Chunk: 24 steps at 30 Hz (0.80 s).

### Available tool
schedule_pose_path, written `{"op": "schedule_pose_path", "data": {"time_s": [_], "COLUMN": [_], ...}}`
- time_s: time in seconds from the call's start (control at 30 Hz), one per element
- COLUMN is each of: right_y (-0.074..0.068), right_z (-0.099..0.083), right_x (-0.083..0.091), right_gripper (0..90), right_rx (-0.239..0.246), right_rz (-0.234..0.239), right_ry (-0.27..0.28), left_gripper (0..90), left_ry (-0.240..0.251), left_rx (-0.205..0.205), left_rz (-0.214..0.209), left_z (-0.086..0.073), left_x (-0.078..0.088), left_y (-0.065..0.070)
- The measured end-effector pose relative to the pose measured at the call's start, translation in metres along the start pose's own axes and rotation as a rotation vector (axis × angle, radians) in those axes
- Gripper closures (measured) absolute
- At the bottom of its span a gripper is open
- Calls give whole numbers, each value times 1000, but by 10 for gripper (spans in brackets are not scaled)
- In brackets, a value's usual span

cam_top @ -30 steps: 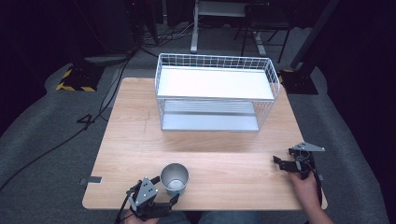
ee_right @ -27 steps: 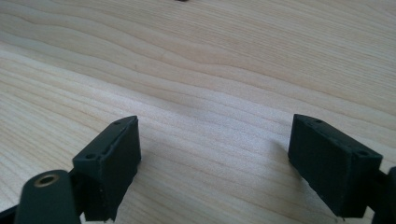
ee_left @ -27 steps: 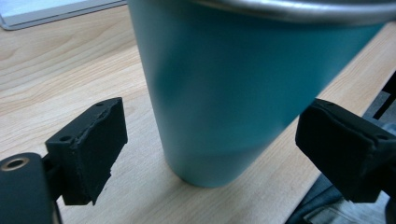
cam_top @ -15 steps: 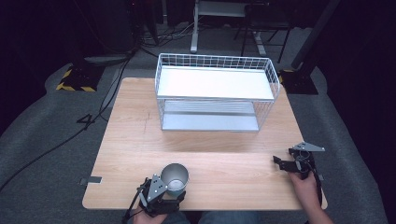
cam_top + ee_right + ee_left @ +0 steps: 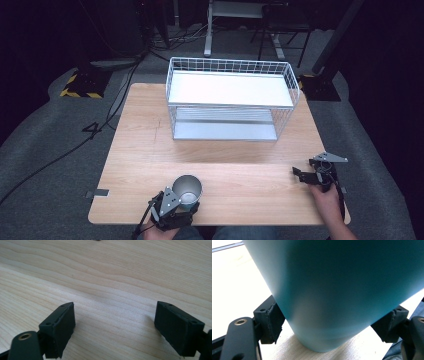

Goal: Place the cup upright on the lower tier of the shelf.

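Observation:
A metal cup [image 5: 187, 187], teal outside and steel inside, stands upright on the wooden table [image 5: 235, 170] near its front edge, left of centre. My left gripper [image 5: 188, 202] reaches it from the front edge, jaws on either side of the lower wall. In the left gripper view the cup [image 5: 337, 290] fills the gap between the wide-set pads [image 5: 272, 320], its base resting on the wood. At the table's front right, my right gripper [image 5: 303, 170] is held by a hand and points left. Its jaws [image 5: 115, 322] stand open over bare wood.
A white two-tier wire rack [image 5: 230, 95] stands at the back middle of the table, both shelves bare. Dark floor, cables and stands surround the table. Bare wood lies between the rack and both grippers.
My left gripper has moved right and forward from beside the cup until its jaws flank the cup. The right gripper and the cup have stayed put.

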State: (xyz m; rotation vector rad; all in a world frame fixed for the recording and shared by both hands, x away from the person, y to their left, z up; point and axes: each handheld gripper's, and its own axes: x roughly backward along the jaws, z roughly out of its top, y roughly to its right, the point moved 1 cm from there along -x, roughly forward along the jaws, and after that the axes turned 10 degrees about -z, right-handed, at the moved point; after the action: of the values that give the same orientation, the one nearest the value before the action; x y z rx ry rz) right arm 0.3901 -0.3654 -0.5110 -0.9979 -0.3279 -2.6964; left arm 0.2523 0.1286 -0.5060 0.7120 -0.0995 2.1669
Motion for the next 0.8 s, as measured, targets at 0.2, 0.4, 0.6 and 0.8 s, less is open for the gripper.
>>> {"op": "schedule_pose_path", "data": {"time_s": [0.2,0.4,0.6,0.8], "right_y": [0,0,0,0], "right_z": [0,0,0,0], "right_x": [0,0,0,0], "right_gripper": [174,174,174,173], "right_rx": [0,0,0,0], "right_rz": [0,0,0,-1], "right_ry": [0,0,-1,0], "left_gripper": [228,228,228,228], "left_ry": [-4,-4,-1,2], "left_rx": [0,9,11,-20], "left_rz": [1,0,-9,-31], "left_z": [1,1,4,14], "left_x": [0,1,4,10], "left_y": [-1,-1,0,5]}}
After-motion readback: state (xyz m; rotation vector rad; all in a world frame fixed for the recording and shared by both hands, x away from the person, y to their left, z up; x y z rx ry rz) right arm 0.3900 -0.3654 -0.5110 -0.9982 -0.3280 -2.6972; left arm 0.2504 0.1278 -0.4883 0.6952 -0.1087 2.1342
